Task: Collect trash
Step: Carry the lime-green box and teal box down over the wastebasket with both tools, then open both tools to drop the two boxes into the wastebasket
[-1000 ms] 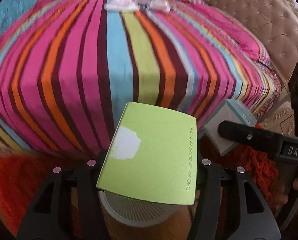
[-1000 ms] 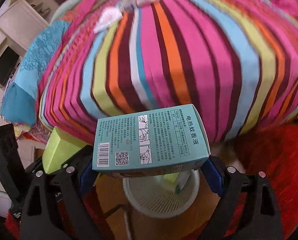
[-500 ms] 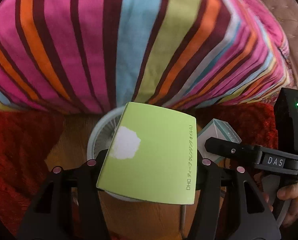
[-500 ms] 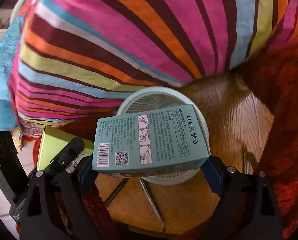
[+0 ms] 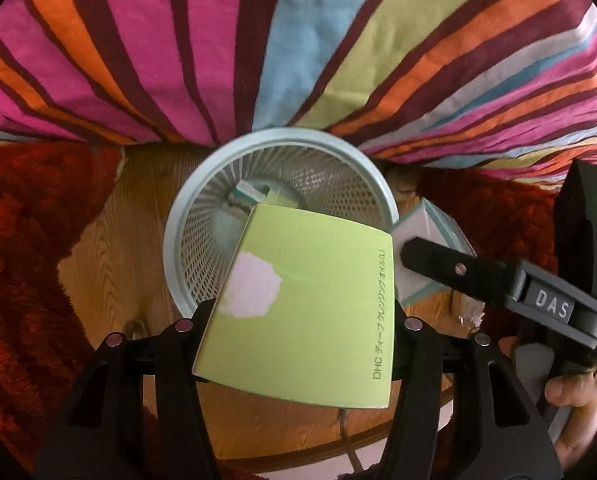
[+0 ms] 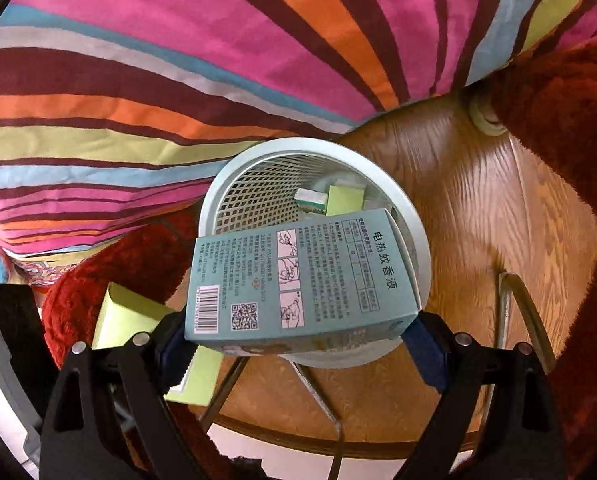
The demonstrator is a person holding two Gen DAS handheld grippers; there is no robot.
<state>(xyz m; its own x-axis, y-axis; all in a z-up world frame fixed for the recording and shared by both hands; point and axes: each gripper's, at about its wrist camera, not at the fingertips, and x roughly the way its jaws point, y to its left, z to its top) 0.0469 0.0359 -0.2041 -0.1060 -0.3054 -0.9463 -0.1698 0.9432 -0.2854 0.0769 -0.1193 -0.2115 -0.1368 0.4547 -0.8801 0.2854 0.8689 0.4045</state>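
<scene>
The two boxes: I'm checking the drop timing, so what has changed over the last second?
Both grippers tipped downward: the bed top left view and the white mesh bin now sits ahead of them. Unchanged: left gripper clamps the green box, right gripper the teal box; nothing released.

We see both fisheye views brightly and evenly lit, colours saturated. Black vignette fills the corners, and the striped multicoloured bedspread (image 5: 298, 40) bows hard toward twelve o'clock, slightly soft with blur. The glossy brown wooden floor (image 6: 478, 200) carries pale glare streaks around three o'clock. Shadows stay soft.
</scene>
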